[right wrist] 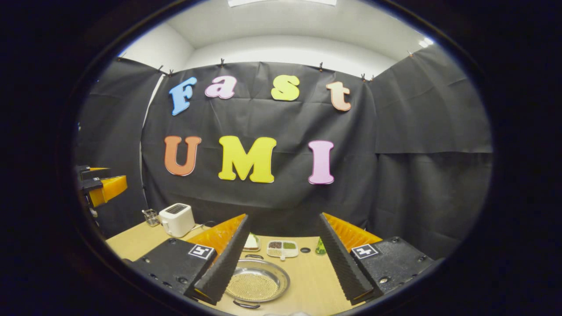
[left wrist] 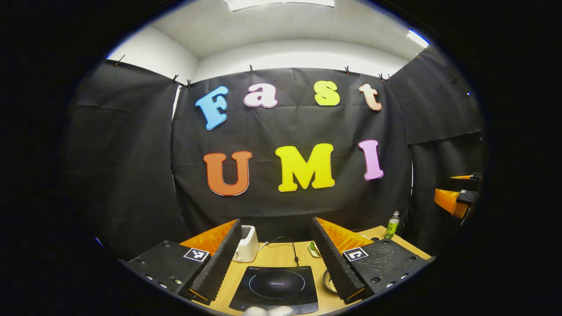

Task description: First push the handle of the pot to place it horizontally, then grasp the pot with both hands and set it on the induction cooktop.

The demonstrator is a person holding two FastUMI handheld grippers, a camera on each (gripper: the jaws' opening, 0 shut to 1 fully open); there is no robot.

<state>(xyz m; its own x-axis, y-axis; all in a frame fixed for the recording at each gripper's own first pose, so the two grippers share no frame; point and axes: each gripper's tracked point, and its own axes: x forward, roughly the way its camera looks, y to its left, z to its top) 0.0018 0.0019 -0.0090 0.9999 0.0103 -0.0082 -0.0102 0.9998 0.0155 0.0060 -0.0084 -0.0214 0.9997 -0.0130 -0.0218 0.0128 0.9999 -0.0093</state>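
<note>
A shallow steel pot (right wrist: 257,281) with thin black loop handles sits on the wooden table (right wrist: 307,281), low between the fingers of my right gripper (right wrist: 284,217), which is open and holds nothing. One handle (right wrist: 245,304) lies at the pot's near rim, the other at its far rim. The black induction cooktop (left wrist: 274,285) lies flat on the table below my left gripper (left wrist: 276,223), also open and empty. A sliver of the pot (left wrist: 327,281) peeks out beside the cooktop, behind the right finger.
A white toaster (right wrist: 177,218) stands at the back left, with its cord (left wrist: 285,240) trailing toward the cooktop. Behind the pot are a divided snack dish (right wrist: 282,249) and a small green item (right wrist: 321,248). A green bottle (left wrist: 392,225) stands at the far right corner.
</note>
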